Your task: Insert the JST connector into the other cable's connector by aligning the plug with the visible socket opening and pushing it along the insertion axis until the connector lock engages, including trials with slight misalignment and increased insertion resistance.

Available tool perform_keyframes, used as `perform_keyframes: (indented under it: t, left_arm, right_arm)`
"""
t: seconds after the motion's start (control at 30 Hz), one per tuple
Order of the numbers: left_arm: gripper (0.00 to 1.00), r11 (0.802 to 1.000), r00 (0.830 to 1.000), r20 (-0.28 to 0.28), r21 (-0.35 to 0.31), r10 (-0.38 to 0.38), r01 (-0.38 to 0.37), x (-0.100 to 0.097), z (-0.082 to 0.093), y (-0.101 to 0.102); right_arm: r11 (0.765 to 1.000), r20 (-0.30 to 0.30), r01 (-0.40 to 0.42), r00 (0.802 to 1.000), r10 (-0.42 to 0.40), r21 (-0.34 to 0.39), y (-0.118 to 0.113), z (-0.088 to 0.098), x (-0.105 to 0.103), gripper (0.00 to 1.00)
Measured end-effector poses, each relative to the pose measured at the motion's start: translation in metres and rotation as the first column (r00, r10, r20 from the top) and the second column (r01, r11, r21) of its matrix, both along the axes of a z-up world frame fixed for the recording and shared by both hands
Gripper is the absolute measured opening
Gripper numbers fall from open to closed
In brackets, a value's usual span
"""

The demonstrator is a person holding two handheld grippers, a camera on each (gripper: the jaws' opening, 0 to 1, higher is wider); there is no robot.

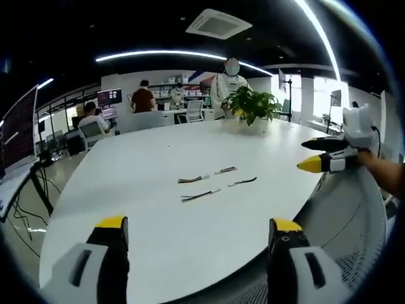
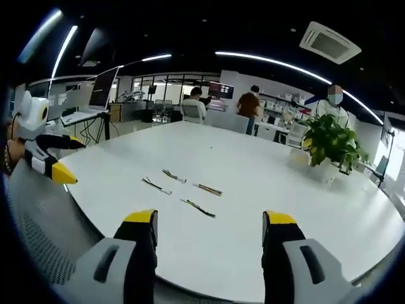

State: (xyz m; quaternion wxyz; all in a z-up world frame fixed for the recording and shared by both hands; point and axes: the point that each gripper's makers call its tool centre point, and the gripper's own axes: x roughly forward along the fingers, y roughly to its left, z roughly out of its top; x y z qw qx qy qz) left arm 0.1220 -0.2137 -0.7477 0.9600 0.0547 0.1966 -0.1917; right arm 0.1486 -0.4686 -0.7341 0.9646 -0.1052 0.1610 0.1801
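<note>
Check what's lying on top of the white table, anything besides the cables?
On the white table: four short cable pieces lying loose mid-table, and a potted plant at the far edge. Two tiny dark specks further back are too small to identify. Connector details can't be made out.

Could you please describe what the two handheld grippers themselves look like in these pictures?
Both look alike. The left gripper and right gripper each have two chunky black jaws with yellow tips and light grey housings bearing dark oval slots. Seen from the side, each carries a white upper body, and a thin dark cable trails from the right one.
</note>
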Motion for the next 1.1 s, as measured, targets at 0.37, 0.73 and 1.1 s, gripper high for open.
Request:
perform_keyframes:
  t: [0.37,0.73,1.1]
  left_arm:
    - [0.90,1.000,0.999,-0.033,-0.006,-0.018,0.018,-0.002,-0.006,-0.003]
    - [0.88,0.997,0.992,-0.120,0.066,-0.036,0.044,-0.009,-0.019,-0.002]
    - [0.99,0.975,0.963,-0.243,0.157,-0.116,0.157,-0.013,-0.024,0.002]
  right_arm:
    - [1.000,-0.035,-0.002,0.999,0.002,-0.012,0.001,-0.006,-0.001,0.61]
    - [0.999,-0.074,0.004,0.997,-0.006,-0.036,-0.002,-0.012,-0.003,0.62]
    - [0.996,-0.136,-0.009,0.991,-0.003,-0.093,-0.004,-0.021,-0.005,0.69]
